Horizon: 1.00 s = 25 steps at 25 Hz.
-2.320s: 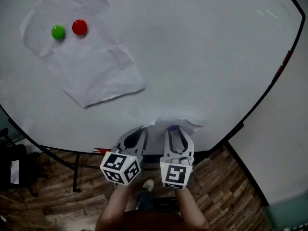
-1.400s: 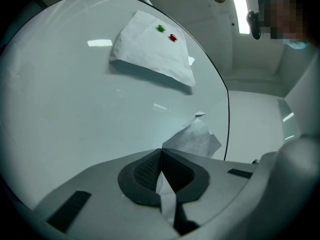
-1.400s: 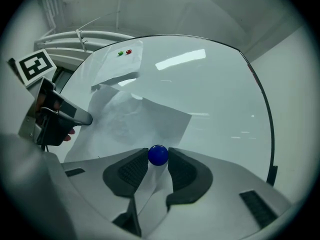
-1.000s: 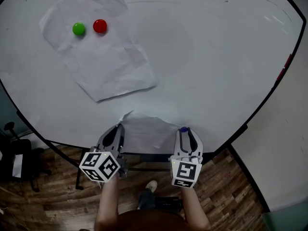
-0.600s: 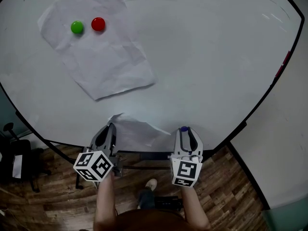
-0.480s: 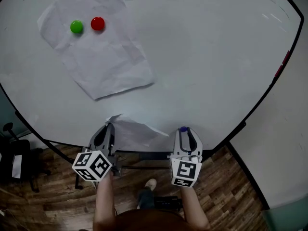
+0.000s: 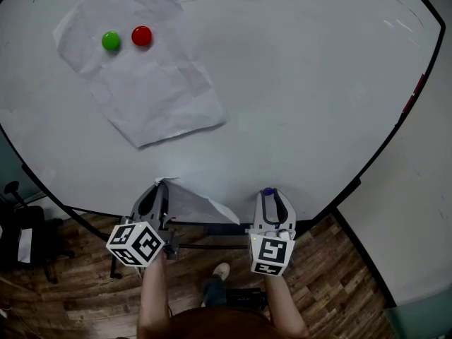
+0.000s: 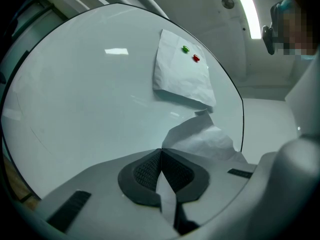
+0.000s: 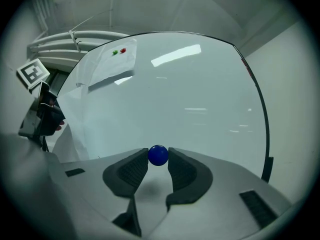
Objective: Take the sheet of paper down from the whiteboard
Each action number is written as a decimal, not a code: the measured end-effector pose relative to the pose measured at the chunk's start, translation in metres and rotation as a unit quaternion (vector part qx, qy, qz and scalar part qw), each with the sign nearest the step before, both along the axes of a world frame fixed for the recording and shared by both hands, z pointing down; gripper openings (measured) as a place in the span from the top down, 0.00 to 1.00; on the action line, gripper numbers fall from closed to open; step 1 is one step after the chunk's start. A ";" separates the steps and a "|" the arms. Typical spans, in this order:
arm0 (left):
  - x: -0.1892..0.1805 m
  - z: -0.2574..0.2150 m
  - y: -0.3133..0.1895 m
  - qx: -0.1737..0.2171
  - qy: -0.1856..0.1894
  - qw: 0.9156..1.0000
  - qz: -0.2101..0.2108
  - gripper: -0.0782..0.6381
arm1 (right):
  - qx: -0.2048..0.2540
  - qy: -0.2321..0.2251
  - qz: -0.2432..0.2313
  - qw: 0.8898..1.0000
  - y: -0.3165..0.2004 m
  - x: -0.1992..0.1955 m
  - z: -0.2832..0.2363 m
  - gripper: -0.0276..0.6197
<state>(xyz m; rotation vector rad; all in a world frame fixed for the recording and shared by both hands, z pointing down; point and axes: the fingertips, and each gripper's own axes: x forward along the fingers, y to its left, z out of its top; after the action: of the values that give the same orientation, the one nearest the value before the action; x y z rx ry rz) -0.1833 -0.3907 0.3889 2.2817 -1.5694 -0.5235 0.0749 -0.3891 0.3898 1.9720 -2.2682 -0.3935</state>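
Your left gripper (image 8: 161,159) is clamped shut on a corner of the crumpled sheet of paper (image 8: 202,136), at the whiteboard's (image 7: 304,90) bottom edge. Your right gripper (image 7: 268,196), also at that edge, pinches a blue magnet (image 9: 158,155) between its tips. A second sheet (image 7: 152,90) sits at the whiteboard's upper left under a green magnet (image 7: 111,41) and a red magnet (image 7: 142,36).

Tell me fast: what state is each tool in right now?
The left tool is closed on a crumpled sheet of paper.
The right tool is closed on a small blue magnet.
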 end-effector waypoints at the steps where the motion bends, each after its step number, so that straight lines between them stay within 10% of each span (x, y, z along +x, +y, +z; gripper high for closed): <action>1: 0.000 0.000 0.000 0.000 0.000 1.000 0.001 0.86 | -0.001 0.001 0.000 1.000 0.000 0.000 0.000 0.75; 25: -0.002 0.000 -0.004 -0.002 0.005 1.000 0.000 0.86 | -0.008 0.003 0.002 1.000 -0.003 0.001 0.007 0.75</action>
<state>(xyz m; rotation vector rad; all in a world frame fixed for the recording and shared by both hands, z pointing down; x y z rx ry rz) -0.1850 -0.3944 0.3892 2.2732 -1.5649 -0.5308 0.0762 -0.3920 0.3966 1.9639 -2.2571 -0.3793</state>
